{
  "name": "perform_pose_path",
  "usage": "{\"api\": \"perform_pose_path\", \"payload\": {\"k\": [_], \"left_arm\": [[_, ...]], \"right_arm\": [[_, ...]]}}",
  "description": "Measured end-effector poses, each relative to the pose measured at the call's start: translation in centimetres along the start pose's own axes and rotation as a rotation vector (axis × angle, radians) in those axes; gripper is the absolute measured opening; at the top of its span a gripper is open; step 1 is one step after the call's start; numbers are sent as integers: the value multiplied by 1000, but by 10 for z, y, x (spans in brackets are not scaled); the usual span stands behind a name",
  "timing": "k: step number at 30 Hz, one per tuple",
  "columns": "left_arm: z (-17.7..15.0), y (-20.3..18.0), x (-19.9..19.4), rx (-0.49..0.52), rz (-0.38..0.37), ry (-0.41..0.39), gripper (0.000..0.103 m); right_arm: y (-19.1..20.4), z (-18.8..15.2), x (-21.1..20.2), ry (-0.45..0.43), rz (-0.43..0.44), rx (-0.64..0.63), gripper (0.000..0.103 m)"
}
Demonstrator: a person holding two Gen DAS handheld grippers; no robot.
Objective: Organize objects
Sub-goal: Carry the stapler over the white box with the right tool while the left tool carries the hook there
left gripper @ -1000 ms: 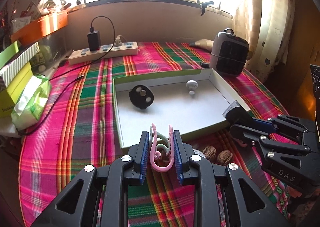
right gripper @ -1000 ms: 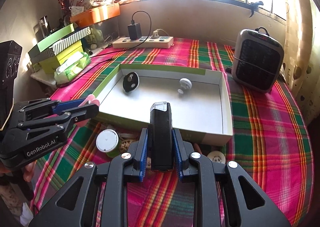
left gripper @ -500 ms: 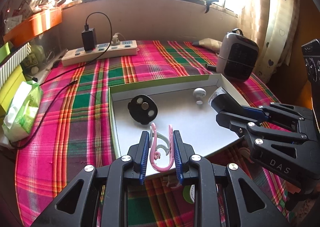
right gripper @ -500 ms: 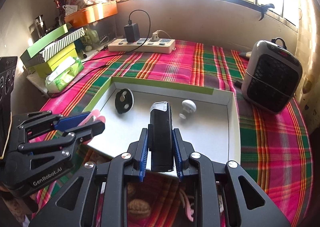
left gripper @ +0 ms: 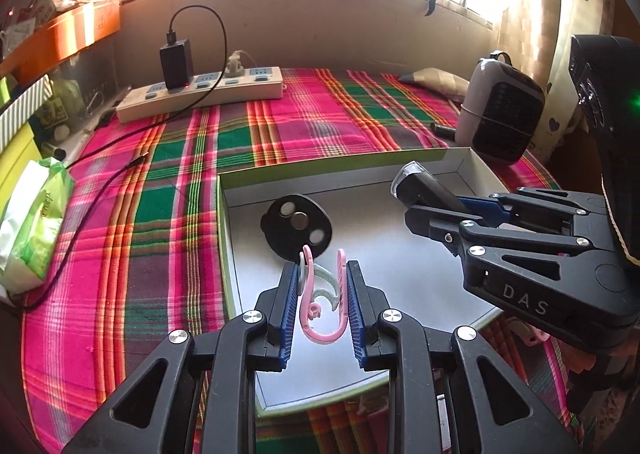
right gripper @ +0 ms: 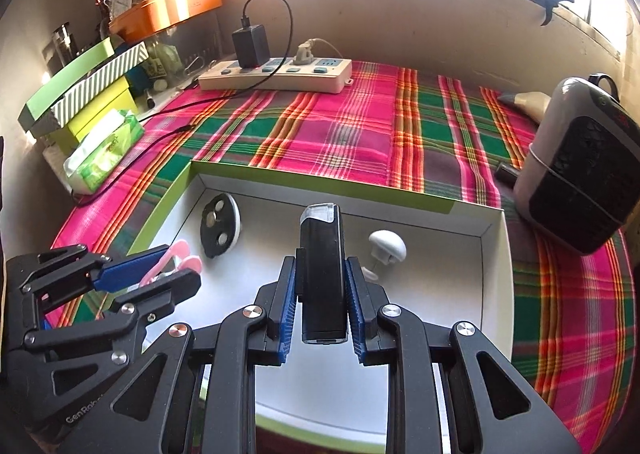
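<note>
Two grippers hovering over the white tray (right gripper: 496, 294), left gripper (left gripper: 320, 286) clamping pink hooks (left gripper: 320, 314), right gripper (right gripper: 322, 286) clamping a black light (right gripper: 322, 274), black disc (right gripper: 220, 228) lying near the tray's far-left corner.

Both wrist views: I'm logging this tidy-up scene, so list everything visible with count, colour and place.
box: one, white inside, green rim, on the cloth
black disc: one, three round studs, in the box's left part
knob: one, white, mushroom-shaped, in the box
tablecloth: one, pink-green plaid
power strip: one, white, far edge, black charger plugged in
heater: one, grey-black, right of the box
tissue pack: one, green-white, left edge
stacked boxes: several, green and striped, far left
orange tray: one, on the ledge
clips: pink and pale green, in the left claw
black device: one, clear tip, in the right claw
</note>
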State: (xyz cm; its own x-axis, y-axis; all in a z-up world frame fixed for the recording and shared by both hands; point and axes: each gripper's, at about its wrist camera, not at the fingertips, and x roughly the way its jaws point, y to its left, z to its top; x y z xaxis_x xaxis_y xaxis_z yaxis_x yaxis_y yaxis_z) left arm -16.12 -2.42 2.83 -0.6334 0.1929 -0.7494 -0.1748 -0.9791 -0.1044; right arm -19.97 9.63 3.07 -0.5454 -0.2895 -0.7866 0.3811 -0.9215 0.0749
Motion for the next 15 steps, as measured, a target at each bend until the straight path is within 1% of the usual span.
{"api": "perform_pose_path", "payload": {"k": [8, 15], "left_arm": [[1, 1, 12, 3, 8, 28, 21], [1, -2, 16, 17, 16, 30, 21]], "right_arm": [[2, 8, 15, 23, 9, -12, 25], [3, 10, 25, 41, 4, -17, 25]]}}
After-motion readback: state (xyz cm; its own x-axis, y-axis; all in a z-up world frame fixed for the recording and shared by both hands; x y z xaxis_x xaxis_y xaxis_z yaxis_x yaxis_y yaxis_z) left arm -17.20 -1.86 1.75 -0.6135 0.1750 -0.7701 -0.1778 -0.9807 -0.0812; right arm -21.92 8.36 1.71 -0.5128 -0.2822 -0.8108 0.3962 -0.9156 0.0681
